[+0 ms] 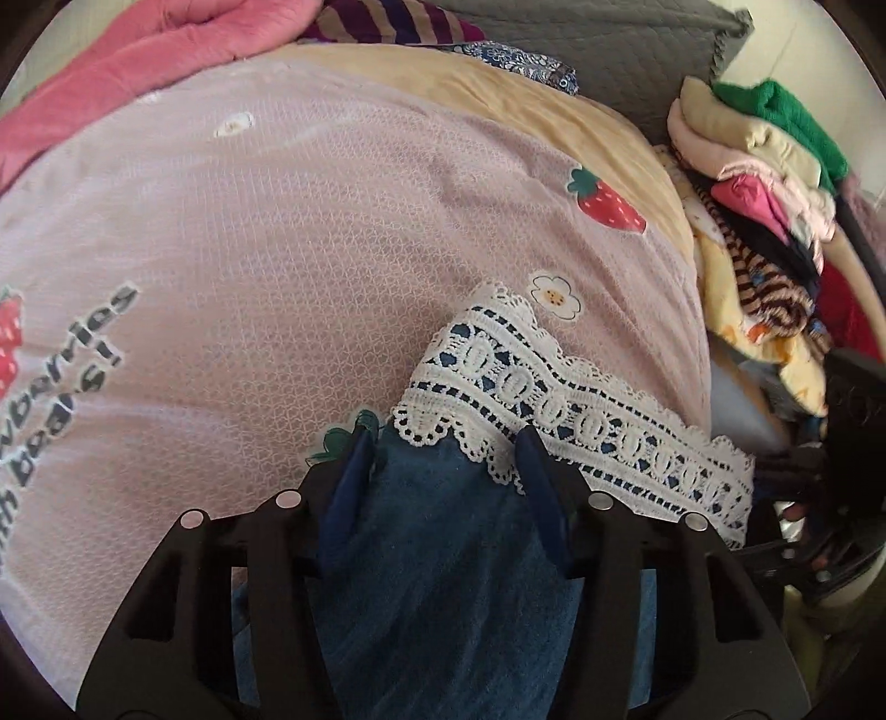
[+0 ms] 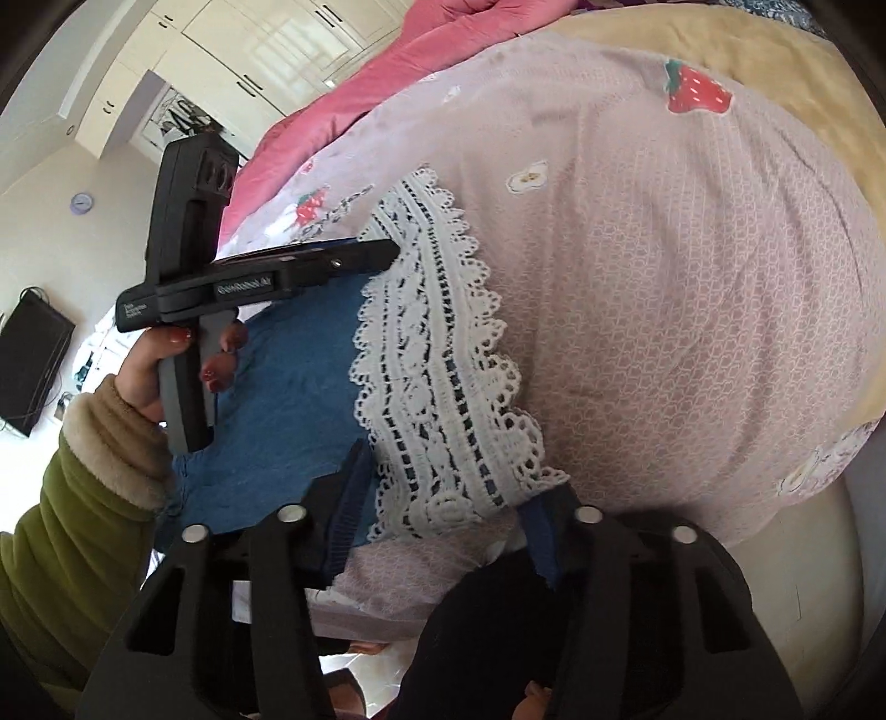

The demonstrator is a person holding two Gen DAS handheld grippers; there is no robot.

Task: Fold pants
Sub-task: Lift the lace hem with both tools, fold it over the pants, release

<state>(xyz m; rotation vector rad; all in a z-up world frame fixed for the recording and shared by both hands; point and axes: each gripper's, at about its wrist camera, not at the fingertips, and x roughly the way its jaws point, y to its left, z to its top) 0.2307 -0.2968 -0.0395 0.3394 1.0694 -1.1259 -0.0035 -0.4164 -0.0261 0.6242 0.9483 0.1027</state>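
Blue denim pants (image 1: 437, 531) with a white lace hem (image 1: 559, 393) lie on a pink strawberry-print bedspread (image 1: 277, 221). My left gripper (image 1: 443, 437) is open, its jaws straddling the denim at one end of the lace hem. In the right wrist view the pants (image 2: 282, 382) and lace hem (image 2: 437, 354) show again. My right gripper (image 2: 443, 476) is open, jaws either side of the near end of the hem. The left gripper (image 2: 382, 249) shows there, held by a hand at the far end of the hem.
A pile of folded and loose clothes (image 1: 758, 221) sits to the right on the bed. A pink blanket (image 1: 111, 72) and a beige sheet (image 1: 554, 111) lie beyond the bedspread. A grey quilted headboard (image 1: 609, 44) is behind. White cupboards (image 2: 221, 50) stand across the room.
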